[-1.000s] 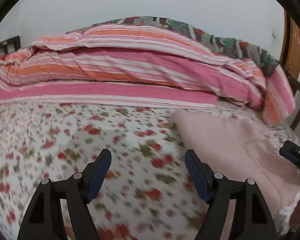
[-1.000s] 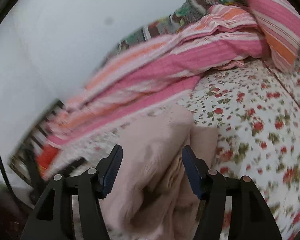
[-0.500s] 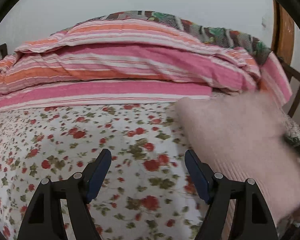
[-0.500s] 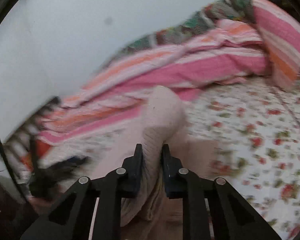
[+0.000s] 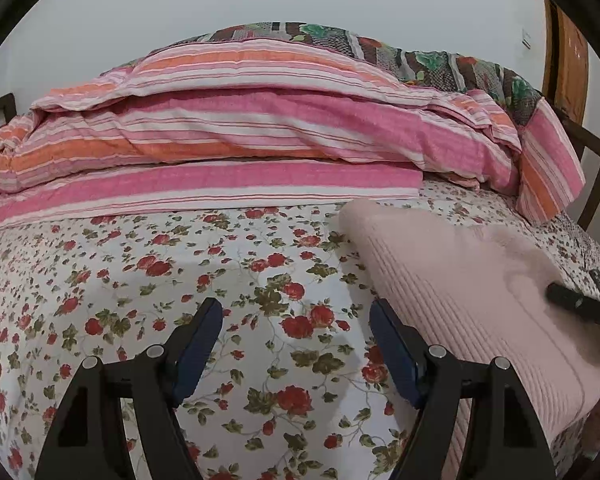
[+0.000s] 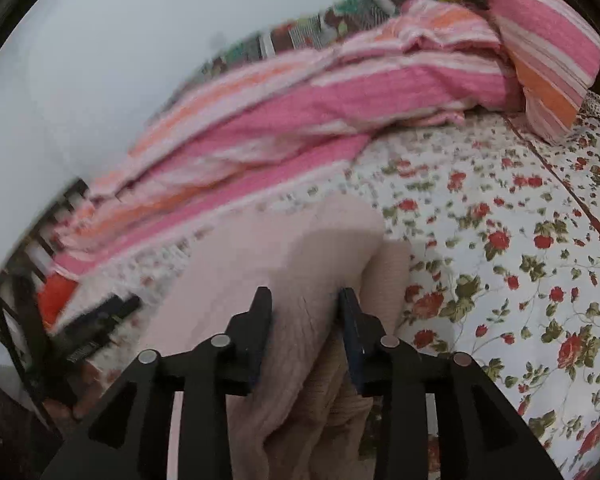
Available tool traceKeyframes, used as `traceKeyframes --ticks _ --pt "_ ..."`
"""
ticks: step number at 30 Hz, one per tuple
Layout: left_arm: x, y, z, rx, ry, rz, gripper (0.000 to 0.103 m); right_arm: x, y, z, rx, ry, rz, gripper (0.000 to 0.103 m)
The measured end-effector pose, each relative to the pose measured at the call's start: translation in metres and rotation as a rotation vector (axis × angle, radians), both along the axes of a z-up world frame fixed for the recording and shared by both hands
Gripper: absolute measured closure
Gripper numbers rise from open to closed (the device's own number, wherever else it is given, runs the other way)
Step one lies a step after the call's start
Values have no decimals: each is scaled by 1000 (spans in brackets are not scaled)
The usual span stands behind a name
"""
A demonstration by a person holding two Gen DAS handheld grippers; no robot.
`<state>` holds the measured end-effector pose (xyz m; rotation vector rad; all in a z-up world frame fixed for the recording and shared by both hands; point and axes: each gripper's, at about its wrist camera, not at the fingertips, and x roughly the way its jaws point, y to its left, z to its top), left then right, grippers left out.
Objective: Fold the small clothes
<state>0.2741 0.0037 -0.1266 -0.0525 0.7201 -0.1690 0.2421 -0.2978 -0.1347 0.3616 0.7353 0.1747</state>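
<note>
The left gripper [image 5: 296,320] stands wide apart with nothing between its fingers, over the white red-flowered bedsheet [image 5: 220,272]. To its right lies the pale pink ribbed knit garment [image 5: 452,280]. The right gripper [image 6: 305,300], partly parted, has a raised fold of that garment [image 6: 296,264] between its fingers.

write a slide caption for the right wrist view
Right gripper with a fold of the pink knit garment between its fingers, over a floral bedsheet with a striped quilt behind.
</note>
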Motion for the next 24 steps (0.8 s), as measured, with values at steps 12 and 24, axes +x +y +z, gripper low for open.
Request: traceKeyframes --ticks 12,24 --pt "2 9 -1 -54 28 -6 29 -9 -18 -2 5 6 -68 75" --pt "-16 -7 2 -234 57 -162 28 -91 -1 20 -19 -58 5 63"
